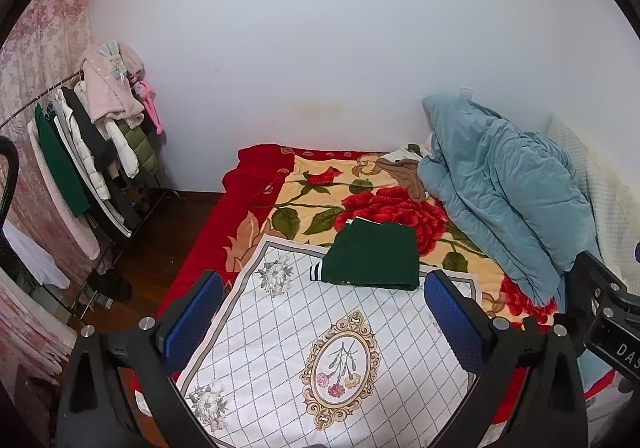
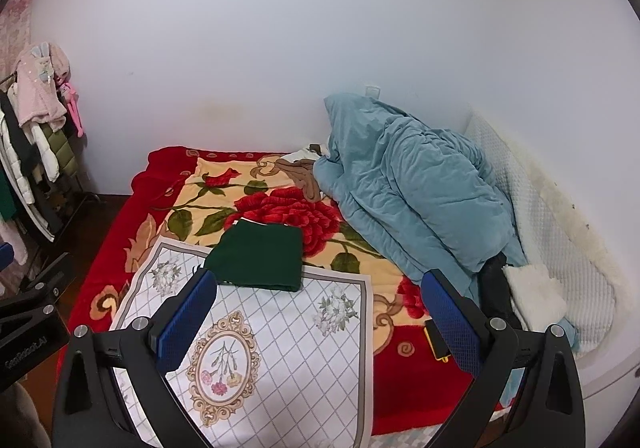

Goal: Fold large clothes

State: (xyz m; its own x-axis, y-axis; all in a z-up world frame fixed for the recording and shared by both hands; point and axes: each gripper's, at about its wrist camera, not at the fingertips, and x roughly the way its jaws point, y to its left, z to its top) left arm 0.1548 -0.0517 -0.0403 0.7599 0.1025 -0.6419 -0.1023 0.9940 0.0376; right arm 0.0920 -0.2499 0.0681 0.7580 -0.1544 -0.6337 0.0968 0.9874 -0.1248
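A dark green garment point(image 1: 372, 256) lies folded into a neat rectangle at the far edge of a white diamond-pattern cloth point(image 1: 320, 348) on the bed; a striped cuff sticks out at its left side. It also shows in the right wrist view point(image 2: 258, 258) on the same cloth point(image 2: 280, 360). My left gripper point(image 1: 324, 312) is open and empty, held above the cloth, short of the garment. My right gripper point(image 2: 320, 312) is open and empty, also above the cloth and nearer than the garment.
A red floral blanket point(image 1: 320, 200) covers the bed. A blue quilt point(image 2: 412, 188) is heaped at the back right, against a white padded headboard point(image 2: 540, 216). A clothes rack point(image 1: 92, 152) stands left by the wall. A small yellow-black item point(image 2: 436, 340) lies on the blanket.
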